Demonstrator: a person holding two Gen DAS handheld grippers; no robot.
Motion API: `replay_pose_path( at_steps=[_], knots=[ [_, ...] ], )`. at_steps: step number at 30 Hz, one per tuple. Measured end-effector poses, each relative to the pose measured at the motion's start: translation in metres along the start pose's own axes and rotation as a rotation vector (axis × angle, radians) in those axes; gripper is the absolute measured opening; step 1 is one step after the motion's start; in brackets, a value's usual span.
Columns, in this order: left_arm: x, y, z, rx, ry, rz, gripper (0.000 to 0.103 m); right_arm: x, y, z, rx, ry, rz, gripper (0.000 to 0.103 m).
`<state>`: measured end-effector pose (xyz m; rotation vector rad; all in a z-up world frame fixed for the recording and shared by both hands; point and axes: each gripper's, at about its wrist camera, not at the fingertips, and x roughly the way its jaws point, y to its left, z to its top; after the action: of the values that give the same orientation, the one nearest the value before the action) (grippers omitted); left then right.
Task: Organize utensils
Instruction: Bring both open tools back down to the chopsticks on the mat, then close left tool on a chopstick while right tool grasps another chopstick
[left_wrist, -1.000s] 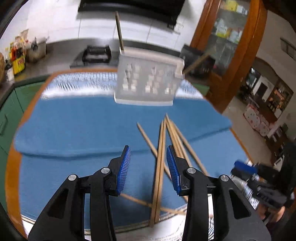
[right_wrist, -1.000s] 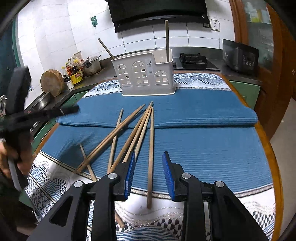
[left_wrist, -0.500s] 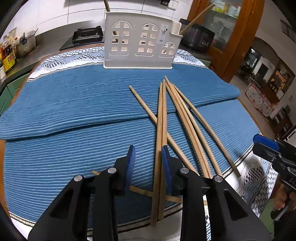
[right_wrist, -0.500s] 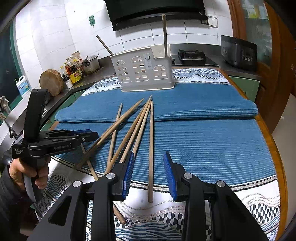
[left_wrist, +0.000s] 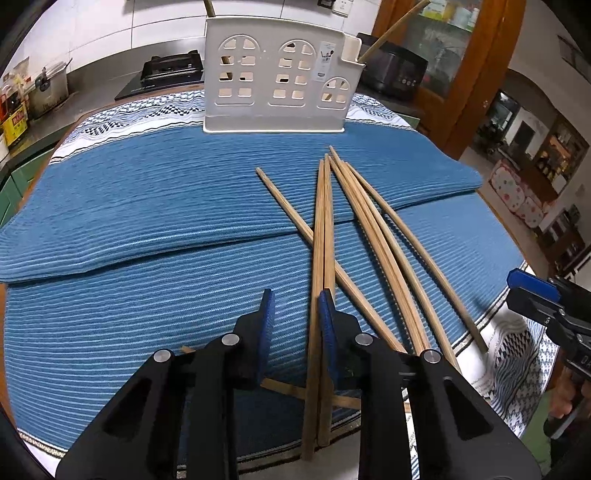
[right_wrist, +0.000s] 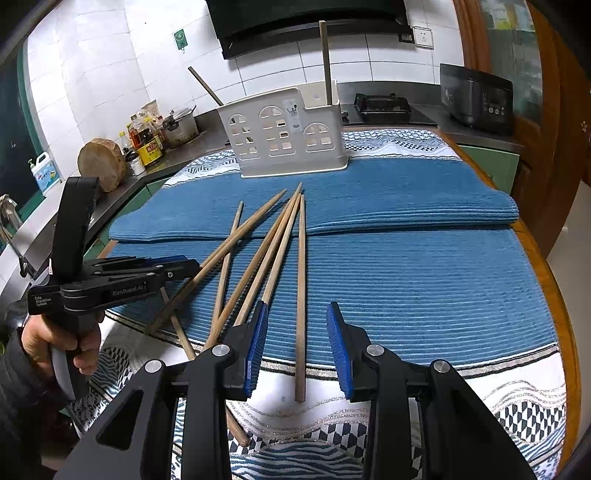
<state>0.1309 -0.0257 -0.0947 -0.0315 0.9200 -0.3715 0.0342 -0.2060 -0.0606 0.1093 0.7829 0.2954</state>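
Note:
Several wooden chopsticks (left_wrist: 354, 221) lie fanned on the blue mat (left_wrist: 147, 221), also in the right wrist view (right_wrist: 280, 236). A white house-shaped utensil holder (left_wrist: 277, 77) stands at the mat's far side with two chopsticks in it; it also shows in the right wrist view (right_wrist: 284, 133). My left gripper (left_wrist: 295, 310) is open, low over the mat, with a pair of chopsticks (left_wrist: 320, 266) between its jaws near the right pad. My right gripper (right_wrist: 297, 325) is open, straddling a single chopstick (right_wrist: 301, 295).
A patterned cloth (right_wrist: 480, 398) covers the table's near edge. The counter behind holds bottles and a pot (right_wrist: 177, 125), a wood block (right_wrist: 101, 162), a stove (right_wrist: 382, 105) and a black cooker (right_wrist: 476, 99). The left gripper appears in the right wrist view (right_wrist: 110, 284).
My left gripper has dropped and moved forward over the chopsticks, and its jaws have narrowed around a pair. My right gripper has stayed over the single chopstick and opened a little wider.

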Motion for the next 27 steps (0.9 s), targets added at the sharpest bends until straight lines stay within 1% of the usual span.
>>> replay_pose_path(
  at_steps=[3,5,7,12,20,22,24,25,27],
  knots=[
    [0.002,-0.004,-0.001,0.017,0.008,-0.008,0.024,0.001,0.001,0.000,-0.001,0.002,0.004,0.033],
    [0.007,-0.008,-0.004,0.035,0.025,0.001,0.024,0.001,0.001,0.000,-0.004,0.002,0.003,0.033],
    [0.010,-0.006,-0.005,0.030,0.029,0.006,0.023,0.000,0.001,0.000,-0.003,0.000,0.003,0.033],
    [0.009,-0.004,-0.006,0.007,0.014,0.003,0.016,0.004,-0.001,-0.001,0.007,0.009,-0.003,0.033],
    [0.007,-0.011,-0.016,-0.005,-0.025,-0.005,0.016,0.020,-0.005,-0.008,0.024,0.054,-0.003,0.032],
    [0.006,-0.014,-0.017,0.005,-0.034,0.010,0.016,0.023,-0.005,-0.010,0.026,0.064,-0.006,0.031],
    [0.006,-0.014,-0.017,0.000,-0.034,0.010,0.016,0.026,-0.005,-0.011,0.026,0.072,-0.007,0.030],
    [0.006,-0.013,-0.017,-0.003,-0.035,0.012,0.011,0.028,-0.005,-0.011,0.023,0.076,-0.008,0.029],
    [0.005,-0.012,-0.017,-0.012,-0.036,0.022,0.008,0.032,-0.004,-0.013,0.017,0.085,-0.011,0.027]
  ],
)
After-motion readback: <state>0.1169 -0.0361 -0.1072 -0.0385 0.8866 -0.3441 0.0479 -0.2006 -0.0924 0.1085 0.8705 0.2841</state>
